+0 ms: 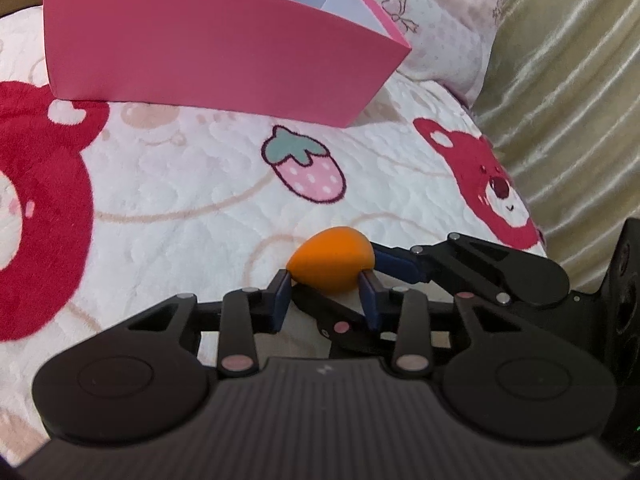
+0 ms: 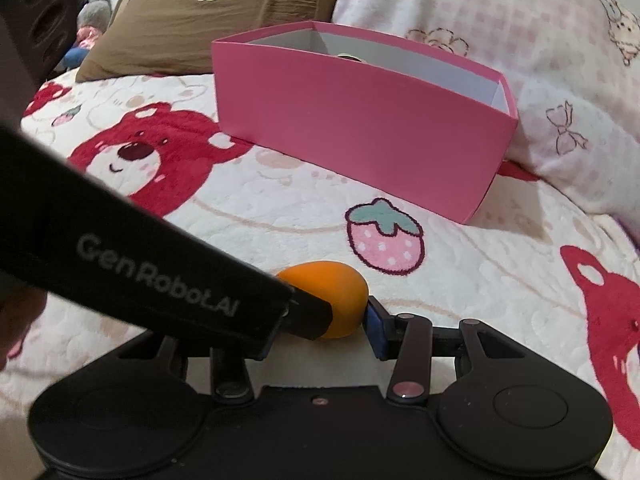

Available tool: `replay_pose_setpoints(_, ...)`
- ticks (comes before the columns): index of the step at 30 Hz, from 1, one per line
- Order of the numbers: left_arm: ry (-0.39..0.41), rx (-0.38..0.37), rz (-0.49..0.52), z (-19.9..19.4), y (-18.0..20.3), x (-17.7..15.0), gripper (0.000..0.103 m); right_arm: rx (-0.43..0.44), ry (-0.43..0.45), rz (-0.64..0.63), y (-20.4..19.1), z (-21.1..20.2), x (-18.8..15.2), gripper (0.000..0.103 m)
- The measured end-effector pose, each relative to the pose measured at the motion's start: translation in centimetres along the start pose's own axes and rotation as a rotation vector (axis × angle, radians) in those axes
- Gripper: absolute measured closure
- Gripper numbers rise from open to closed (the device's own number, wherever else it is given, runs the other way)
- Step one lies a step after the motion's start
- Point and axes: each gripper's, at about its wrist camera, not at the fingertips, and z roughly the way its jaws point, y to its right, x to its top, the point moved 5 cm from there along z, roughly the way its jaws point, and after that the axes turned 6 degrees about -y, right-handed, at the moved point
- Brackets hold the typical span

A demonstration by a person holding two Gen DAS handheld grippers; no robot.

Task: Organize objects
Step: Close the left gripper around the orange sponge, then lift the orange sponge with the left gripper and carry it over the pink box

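Note:
An orange egg-shaped sponge (image 1: 332,264) sits low over the bear-print blanket. My left gripper (image 1: 326,280) is shut on it, blue pads on both its sides. My right gripper (image 1: 394,266) reaches in from the right, one blue pad against the sponge's right end. In the right wrist view the sponge (image 2: 332,292) sits between the left gripper's body and my right gripper's (image 2: 344,320) right pad; its left finger is hidden. A pink box (image 1: 216,44) stands open behind, a dark object inside; it also shows in the right wrist view (image 2: 360,128).
A white blanket (image 1: 180,208) with red bears and a strawberry print covers the bed. A brown pillow (image 2: 208,12) lies at the back left, a pink-patterned pillow (image 2: 540,60) behind the box. A beige ribbed cushion (image 1: 568,80) stands at the right.

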Motion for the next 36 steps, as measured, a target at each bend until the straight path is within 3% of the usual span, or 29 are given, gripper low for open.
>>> replay_pose_setpoints(14, -0.098, 0.057, -0.016, -3.1, 1.4, -0.6, 0.067, 0.056, -0.054, 0.032, -1.4, -2.5, 0.2, 0.053)
replay_pose_setpoints(25, -0.087, 0.062, -0.018, -6.7, 2.1, -0.9, 0.067, 0.066, -0.067, 0.046, -2.7, -5.4, 1.6, 0.053)
replay_pose_setpoints(36, -0.060, 0.074, -0.025, -9.8, 2.9, -0.3, 0.066, 0.039, -0.026, -0.005, -4.1, -8.1, 3.4, 0.053)
